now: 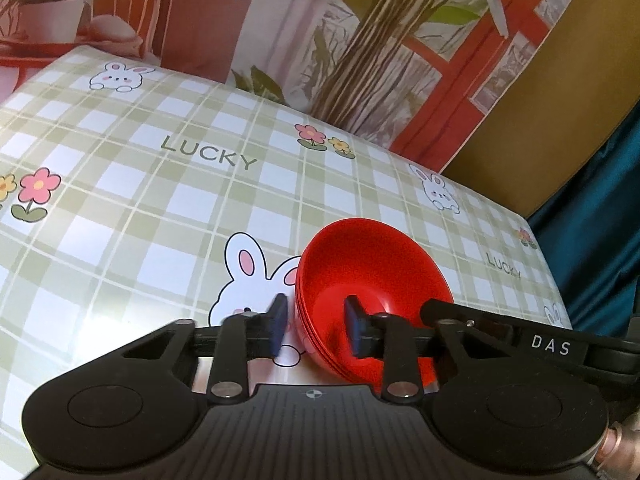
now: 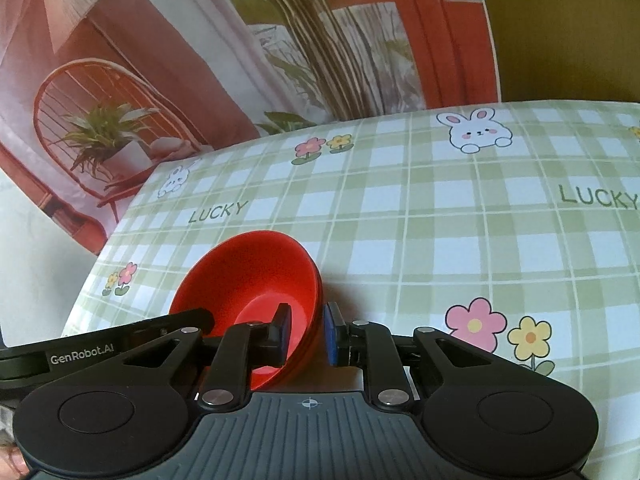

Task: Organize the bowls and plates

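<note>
A stack of red bowls [image 1: 372, 280] rests nested on the checked tablecloth. My left gripper [image 1: 316, 326] straddles the stack's left rim, one pad outside and one pad inside the top bowl, with a small gap to the rim. My right gripper [image 2: 308, 334] straddles the opposite rim of the same stack [image 2: 252, 276], left pad inside, right pad outside. The other gripper's arm shows at the edge of each view. Whether either pair of pads presses the rim cannot be told.
The table [image 1: 160, 208] has a green plaid cloth with rabbits, flowers and "LUCKY" print. A printed backdrop [image 1: 360, 40] hangs right behind the far edge. The table's right edge [image 1: 548, 264] drops to a teal cloth.
</note>
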A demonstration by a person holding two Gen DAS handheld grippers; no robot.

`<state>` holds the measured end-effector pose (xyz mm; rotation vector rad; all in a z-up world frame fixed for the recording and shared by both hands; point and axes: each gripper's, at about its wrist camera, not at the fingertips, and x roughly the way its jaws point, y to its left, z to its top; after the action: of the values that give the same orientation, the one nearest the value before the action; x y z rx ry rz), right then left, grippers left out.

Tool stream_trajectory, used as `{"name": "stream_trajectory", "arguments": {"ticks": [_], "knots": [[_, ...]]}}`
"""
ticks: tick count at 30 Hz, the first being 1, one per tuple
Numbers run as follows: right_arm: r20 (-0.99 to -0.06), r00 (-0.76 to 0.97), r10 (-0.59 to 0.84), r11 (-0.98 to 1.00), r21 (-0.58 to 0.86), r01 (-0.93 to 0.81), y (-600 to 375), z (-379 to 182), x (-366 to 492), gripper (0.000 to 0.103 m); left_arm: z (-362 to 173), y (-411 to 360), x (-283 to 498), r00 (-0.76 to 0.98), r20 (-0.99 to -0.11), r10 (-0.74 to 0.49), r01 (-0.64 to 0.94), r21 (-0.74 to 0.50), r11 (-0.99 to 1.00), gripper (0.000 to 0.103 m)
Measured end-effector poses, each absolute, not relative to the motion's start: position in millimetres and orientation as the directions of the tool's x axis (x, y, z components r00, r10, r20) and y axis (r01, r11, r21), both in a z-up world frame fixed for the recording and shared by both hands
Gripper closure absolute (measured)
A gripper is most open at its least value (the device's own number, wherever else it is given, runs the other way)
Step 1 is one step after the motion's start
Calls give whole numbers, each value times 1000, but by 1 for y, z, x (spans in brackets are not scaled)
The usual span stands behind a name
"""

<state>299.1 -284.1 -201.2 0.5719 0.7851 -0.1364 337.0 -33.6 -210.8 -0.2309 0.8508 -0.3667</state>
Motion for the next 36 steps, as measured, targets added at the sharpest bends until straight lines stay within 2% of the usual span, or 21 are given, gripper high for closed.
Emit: {"name": "stream_trajectory", "arguments": {"ticks": [7,36], "knots": [[-696,713,89,835,443,328,-283,-201,297,89,-209,-31,331,611,-678,-409,212,-357,910,81],[-582,812,50,820,488,299,-270,-147,218,89,-161,-36,259,676,-603,-423,289,-312,905,81]]}}
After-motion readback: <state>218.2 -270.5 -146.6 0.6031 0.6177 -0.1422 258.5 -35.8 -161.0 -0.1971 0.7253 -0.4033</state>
